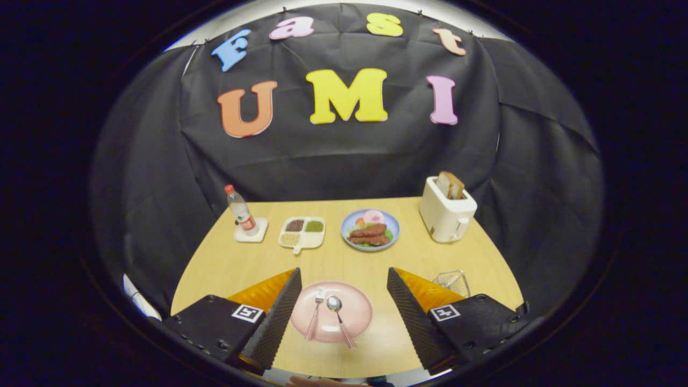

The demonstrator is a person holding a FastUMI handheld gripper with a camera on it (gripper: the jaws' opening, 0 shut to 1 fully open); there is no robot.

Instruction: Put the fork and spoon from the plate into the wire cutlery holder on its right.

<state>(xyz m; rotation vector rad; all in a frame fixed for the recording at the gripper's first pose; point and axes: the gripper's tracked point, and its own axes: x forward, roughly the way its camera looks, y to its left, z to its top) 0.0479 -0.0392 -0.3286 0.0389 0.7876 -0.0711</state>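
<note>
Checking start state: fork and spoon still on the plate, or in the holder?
On the plate: fork and spoon lie side by side on pink plate, between the open tool fingers.

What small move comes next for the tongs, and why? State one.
Probably lower the tongs onto the spoon or the fork. The fingers stand open and hold nothing, both utensils lie side by side on the pink plate between them, and the wire cutlery holder waits to the right.
</note>
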